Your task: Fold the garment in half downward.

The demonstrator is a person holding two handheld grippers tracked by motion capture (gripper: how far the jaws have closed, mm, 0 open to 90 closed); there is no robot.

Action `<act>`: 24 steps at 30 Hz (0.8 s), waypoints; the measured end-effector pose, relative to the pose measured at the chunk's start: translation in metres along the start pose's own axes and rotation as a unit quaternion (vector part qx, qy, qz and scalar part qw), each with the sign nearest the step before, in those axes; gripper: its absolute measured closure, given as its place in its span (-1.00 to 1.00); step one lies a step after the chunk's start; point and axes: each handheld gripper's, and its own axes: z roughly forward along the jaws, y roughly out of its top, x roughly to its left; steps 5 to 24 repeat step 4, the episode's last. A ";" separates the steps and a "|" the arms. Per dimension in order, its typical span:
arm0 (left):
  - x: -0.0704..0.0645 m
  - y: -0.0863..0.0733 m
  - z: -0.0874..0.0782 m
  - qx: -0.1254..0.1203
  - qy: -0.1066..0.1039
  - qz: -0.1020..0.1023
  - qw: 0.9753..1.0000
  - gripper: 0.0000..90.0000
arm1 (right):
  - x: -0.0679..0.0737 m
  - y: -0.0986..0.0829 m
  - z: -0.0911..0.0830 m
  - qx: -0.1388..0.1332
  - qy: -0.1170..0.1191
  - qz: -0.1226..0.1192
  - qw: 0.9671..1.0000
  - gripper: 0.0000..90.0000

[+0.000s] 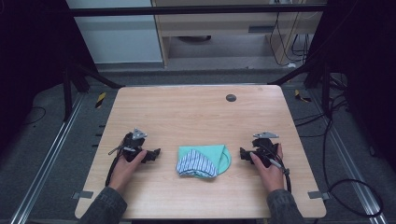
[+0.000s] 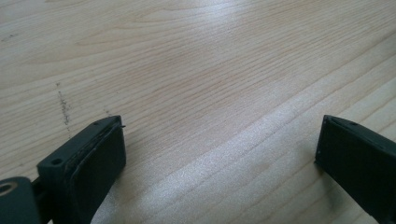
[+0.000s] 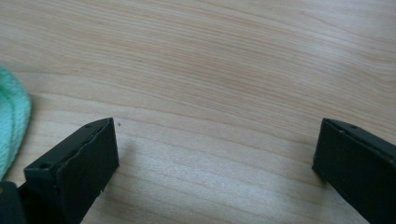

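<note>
the folded green cloth [image 1: 203,161] lay on the counter [image 1: 196,112] between your grippers, near its front edge. your left gripper [image 1: 153,154] rested well apart from it, jaws wide and empty. your right gripper [image 1: 243,153] sat just beside it, likewise wide, holding nothing.

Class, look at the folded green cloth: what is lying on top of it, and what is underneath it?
A blue-and-white striped cloth lies on the left part of the green cloth, which rests flat on the wooden table. Anything between the folds or beneath is covered and cannot be seen.
</note>
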 end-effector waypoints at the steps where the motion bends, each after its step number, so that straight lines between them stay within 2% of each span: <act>1: 0.000 0.000 0.000 0.000 0.000 0.000 1.000 -0.98 | 0.000 0.000 0.000 0.001 -0.006 0.002 1.000 -1.00; 2: 0.001 -0.001 -0.001 0.001 0.004 -0.003 1.000 -0.98 | -0.001 0.000 0.000 0.001 -0.011 0.010 1.000 -1.00; 4: 0.001 -0.001 -0.001 0.001 0.004 -0.004 1.000 -0.99 | -0.001 -0.001 -0.001 0.001 -0.015 0.011 1.000 -1.00; 24: 0.001 -0.001 -0.001 0.001 0.004 -0.004 1.000 -0.99 | -0.001 -0.001 -0.001 0.001 -0.015 0.011 1.000 -1.00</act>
